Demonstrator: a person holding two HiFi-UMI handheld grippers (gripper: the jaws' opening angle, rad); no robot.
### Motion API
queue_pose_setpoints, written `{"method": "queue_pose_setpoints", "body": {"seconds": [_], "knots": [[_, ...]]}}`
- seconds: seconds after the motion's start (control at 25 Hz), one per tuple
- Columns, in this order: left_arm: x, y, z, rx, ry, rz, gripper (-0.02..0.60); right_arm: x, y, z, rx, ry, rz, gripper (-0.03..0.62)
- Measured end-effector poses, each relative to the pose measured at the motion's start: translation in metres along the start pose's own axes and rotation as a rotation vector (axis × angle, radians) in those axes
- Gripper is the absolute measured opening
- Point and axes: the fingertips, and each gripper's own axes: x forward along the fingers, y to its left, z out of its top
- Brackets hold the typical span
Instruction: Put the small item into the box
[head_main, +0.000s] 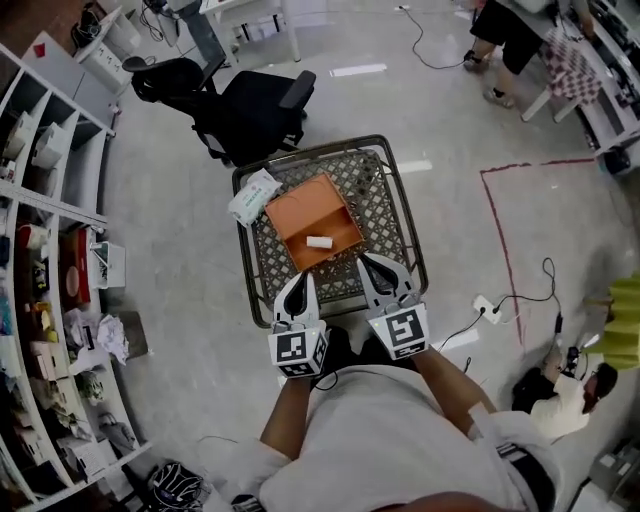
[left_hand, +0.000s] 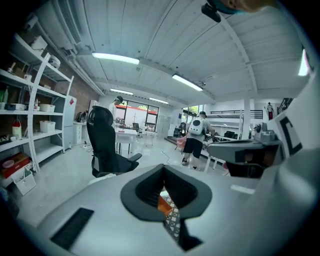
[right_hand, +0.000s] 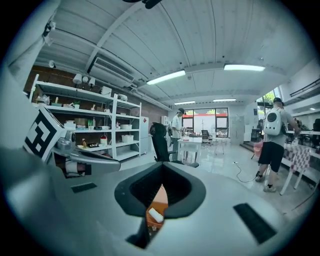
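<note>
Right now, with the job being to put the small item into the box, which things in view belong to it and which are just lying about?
Belongs to the job:
orange box
small white item, lying inside the box
left gripper and right gripper, jaws shut, empty

Just lying about:
white packet beside the box on the mesh table
black office chair

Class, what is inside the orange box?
One small white item lies on the floor of the box; nothing else shows. The box covers the table beneath it.
</note>
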Motion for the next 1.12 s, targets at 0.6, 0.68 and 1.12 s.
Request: {"method": "queue_pose_setpoints", "body": {"seconds": [0.6, 0.68, 1.12], "knots": [[-0.033, -0.064, 0.069, 0.086, -0.159, -0.039, 0.008, -0.079, -0.024, 0.064, -0.032, -0.159, -0.079, 0.003], [-0.04, -0.062, 0.076, 0.094, -0.17, -0.054, 0.008, -0.08, -0.016, 0.069, -0.024, -0.163, -0.086, 0.003], [-0.047, -0.041, 0.086, 0.1, -0.211, -0.104, 0.008, -0.064, 0.015, 0.076, -0.015, -0.188, -0.102, 0.003]]}}
